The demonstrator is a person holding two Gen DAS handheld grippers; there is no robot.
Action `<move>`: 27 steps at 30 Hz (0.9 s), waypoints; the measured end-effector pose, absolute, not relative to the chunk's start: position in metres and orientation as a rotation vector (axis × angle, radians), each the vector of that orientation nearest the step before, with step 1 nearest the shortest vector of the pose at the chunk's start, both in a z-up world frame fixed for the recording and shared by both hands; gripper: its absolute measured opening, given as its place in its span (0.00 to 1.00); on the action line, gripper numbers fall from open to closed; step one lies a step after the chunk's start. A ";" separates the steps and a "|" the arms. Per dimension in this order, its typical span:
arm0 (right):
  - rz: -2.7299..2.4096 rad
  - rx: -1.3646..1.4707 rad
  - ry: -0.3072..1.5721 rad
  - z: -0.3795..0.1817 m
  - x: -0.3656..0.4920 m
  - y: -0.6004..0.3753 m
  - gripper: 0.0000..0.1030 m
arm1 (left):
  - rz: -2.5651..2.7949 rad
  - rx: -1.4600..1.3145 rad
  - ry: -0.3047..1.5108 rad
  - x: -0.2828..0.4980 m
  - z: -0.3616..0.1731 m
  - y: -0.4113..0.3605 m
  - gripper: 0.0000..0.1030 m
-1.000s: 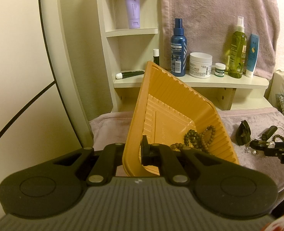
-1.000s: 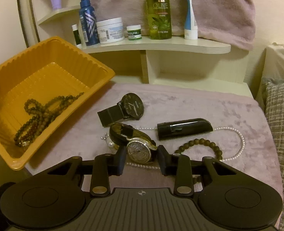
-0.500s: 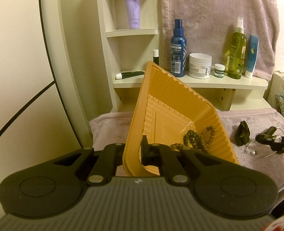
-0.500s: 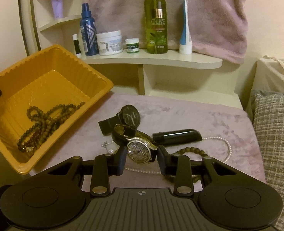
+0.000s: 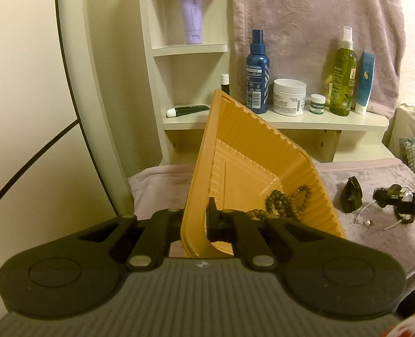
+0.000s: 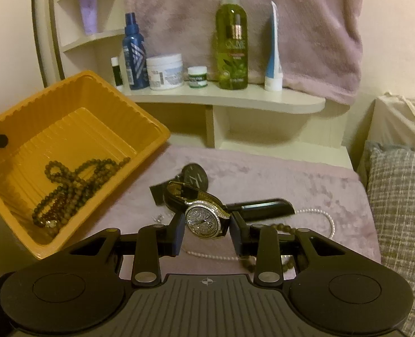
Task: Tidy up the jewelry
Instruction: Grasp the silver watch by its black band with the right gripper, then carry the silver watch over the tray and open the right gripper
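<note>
Our left claw [image 5: 197, 219] pinches the orange tray's [image 5: 252, 151] near rim, frame centre, tilting it — beads [image 5: 286, 205] inside. Our right claw [image 6: 206, 231] grips the jewelled watch [image 6: 204, 220] at lower centre.

black watch [image 6: 194, 174]: strap partly behind the jewelled watch [image 6: 204, 220], beyond the right gripper [image 6: 206, 231]
bead bracelet [image 6: 284, 227]: mostly behind that gripper's right finger
pearl string [image 6: 327, 219]: its near run passes under the fingers
labels on shelf bottles [image 6: 231, 42]: blurred, mostly unreadable
cushion [image 6: 401, 210]: cut off at the right edge
</note>
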State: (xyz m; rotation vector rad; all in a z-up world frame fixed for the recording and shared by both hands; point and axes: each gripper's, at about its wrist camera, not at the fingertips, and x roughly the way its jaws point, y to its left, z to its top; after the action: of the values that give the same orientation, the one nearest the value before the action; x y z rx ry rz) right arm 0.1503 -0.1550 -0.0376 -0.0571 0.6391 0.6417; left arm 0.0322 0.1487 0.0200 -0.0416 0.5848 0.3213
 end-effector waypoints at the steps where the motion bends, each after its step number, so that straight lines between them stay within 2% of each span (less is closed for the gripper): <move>1: 0.648 -0.056 0.635 -0.035 0.150 -0.154 0.34 | 0.321 -0.042 0.585 0.032 0.020 0.149 0.05; 14: 0.970 -0.084 0.558 0.007 0.142 -0.090 0.34 | 0.319 -0.047 0.588 0.031 0.019 0.151 0.05; 21: 1.104 -0.156 0.588 -0.003 0.129 -0.049 0.34 | 0.320 -0.050 0.588 0.032 0.019 0.152 0.05; 27: 1.143 -0.111 0.625 -0.014 0.128 -0.039 0.34 | 0.321 -0.050 0.589 0.032 0.018 0.152 0.05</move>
State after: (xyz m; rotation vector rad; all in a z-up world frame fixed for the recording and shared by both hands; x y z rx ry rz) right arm 0.1283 -0.0395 -0.0142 -0.1112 0.6249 1.1428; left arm 0.0320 0.1522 0.0183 -0.0500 0.5891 0.3207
